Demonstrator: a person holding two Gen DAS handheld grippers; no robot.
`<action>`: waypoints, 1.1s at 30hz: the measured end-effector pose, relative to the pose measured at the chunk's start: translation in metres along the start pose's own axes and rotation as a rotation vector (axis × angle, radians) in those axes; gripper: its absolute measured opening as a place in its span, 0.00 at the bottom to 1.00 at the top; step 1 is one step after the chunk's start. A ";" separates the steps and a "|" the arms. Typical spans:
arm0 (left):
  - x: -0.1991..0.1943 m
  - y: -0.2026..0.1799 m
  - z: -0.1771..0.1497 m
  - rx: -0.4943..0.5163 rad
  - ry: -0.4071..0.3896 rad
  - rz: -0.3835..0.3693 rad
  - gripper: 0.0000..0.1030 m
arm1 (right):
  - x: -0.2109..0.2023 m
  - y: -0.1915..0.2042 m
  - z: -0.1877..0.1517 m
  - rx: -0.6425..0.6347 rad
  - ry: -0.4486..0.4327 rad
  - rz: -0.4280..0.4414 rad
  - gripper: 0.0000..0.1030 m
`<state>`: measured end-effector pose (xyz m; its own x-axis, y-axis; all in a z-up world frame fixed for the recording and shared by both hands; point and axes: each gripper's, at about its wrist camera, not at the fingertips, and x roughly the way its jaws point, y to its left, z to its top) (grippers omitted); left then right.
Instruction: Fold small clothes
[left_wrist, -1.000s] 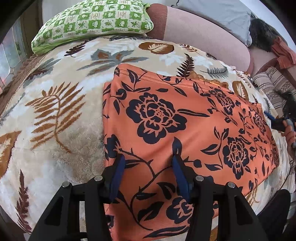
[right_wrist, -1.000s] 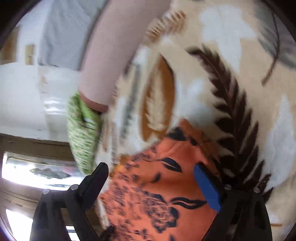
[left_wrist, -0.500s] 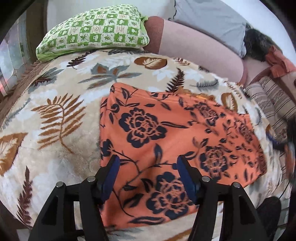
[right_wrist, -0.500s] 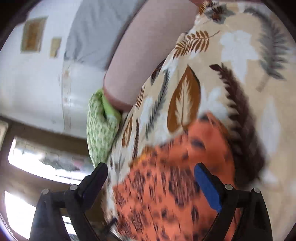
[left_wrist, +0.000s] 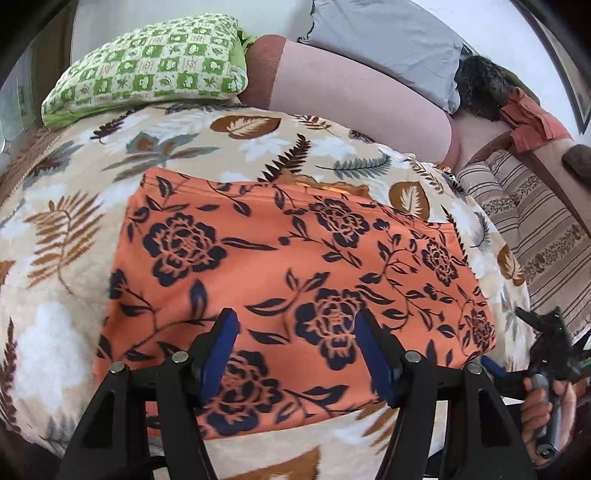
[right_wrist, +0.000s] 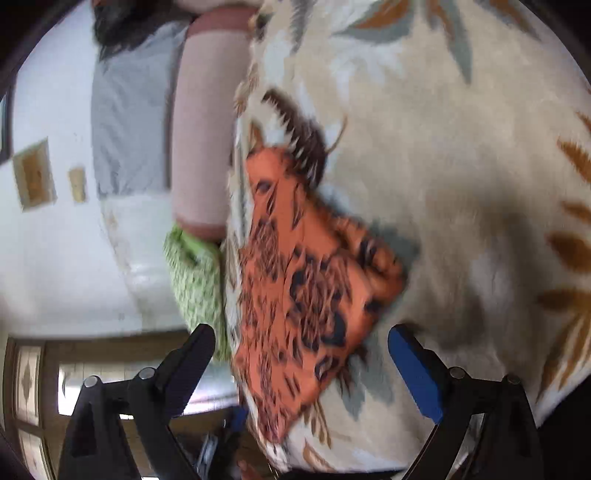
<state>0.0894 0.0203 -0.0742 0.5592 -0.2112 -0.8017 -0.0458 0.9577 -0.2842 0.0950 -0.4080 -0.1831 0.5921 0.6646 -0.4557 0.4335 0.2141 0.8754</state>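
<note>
cloth (left_wrist: 295, 273), orange with dark flowers, lies folded flat on the leaf-print bed blanket (left_wrist: 66, 258). left gripper (left_wrist: 295, 354) has let go and lifted clear, jaws released and empty; right gripper (right_wrist: 301, 369) has swung away, jaws apart, empty. this fold looks finished.

Black left gripper (left_wrist: 295, 350) — blue pads, silver screws

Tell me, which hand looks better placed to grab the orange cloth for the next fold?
Probably left: the left gripper hangs open directly over the orange floral garment's near edge; the right gripper sits off its corner.
</note>
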 end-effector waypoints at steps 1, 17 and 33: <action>0.002 -0.003 -0.001 -0.003 0.006 -0.001 0.65 | 0.003 -0.004 0.001 0.029 -0.009 0.013 0.93; 0.047 -0.020 -0.004 0.060 0.100 0.057 0.65 | -0.006 0.011 -0.001 -0.182 -0.020 -0.252 0.25; 0.065 -0.018 0.004 0.119 0.062 0.068 0.66 | 0.102 0.102 0.132 -0.482 0.163 -0.180 0.77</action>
<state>0.1293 -0.0099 -0.1190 0.5055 -0.1527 -0.8492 0.0181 0.9859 -0.1665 0.2891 -0.4133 -0.1619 0.4072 0.6817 -0.6079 0.1342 0.6137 0.7781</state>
